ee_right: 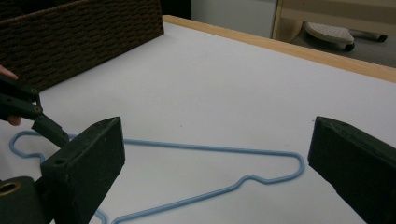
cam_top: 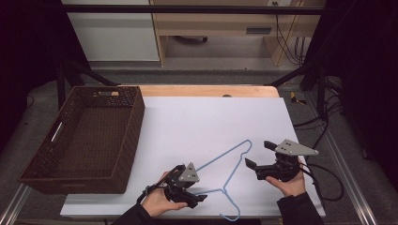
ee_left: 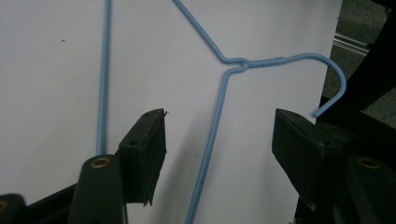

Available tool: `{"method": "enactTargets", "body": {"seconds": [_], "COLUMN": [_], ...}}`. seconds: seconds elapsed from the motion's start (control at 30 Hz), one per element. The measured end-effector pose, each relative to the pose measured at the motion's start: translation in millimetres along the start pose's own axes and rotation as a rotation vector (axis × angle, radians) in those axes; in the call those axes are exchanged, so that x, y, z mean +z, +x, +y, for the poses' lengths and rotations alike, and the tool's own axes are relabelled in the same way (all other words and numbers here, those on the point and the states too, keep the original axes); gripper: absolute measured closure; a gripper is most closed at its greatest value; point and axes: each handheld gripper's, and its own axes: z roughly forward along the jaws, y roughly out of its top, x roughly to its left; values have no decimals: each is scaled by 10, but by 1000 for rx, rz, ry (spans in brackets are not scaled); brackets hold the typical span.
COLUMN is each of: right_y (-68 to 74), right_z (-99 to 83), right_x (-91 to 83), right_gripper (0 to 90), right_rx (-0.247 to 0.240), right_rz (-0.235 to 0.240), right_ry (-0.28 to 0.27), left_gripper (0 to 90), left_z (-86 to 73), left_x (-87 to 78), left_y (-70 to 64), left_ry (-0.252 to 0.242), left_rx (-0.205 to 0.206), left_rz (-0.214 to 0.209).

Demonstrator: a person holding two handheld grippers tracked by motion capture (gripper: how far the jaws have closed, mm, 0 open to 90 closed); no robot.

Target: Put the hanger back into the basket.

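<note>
The blue wire hanger (cam_top: pixel 228 174) is seen lying flat on the white sheet (cam_top: pixel 197 122). Its neck is straddled by the wide-spread left gripper (ee_left: pixel 218 140); the right gripper (ee_right: pixel 212 172), equally wide, is held beside its shoulder.

- A lab or test room is suggested by the black metal frame (cam_top: pixel 187 8) set up around the worktop (cam_top: pixel 211 117).
- Loose cables (cam_top: pixel 286 42) are seen hanging beside plain wooden furniture (cam_top: pixel 211 23) behind.

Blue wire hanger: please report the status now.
Left claw open, astride hanger arm. Right claw open, clear. Hanger flat on table. Nothing in way.
</note>
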Motion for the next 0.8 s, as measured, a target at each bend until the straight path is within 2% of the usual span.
{"method": "enactTargets", "body": {"seconds": [0.13,0.27,0.63,0.8], "right_y": [-1,4,9,11], "right_z": [-4,-8,-13,-15], "right_x": [7,19,30,33], "right_gripper": [44,44,45,45], "right_rx": [-6,-8,-8,-9], "right_rz": [-1,-2,1,-1], "right_ry": [3,8,15,19], "left_gripper": [423,500,674,746], "left_z": [20,11,-22,-25], "left_x": [101,184,287,291], "left_y": [-8,9,32,51], "left_ry": [38,66,112,114], "left_rx": [23,36,51,57], "left_rz": [-14,-8,-11,-1]}}
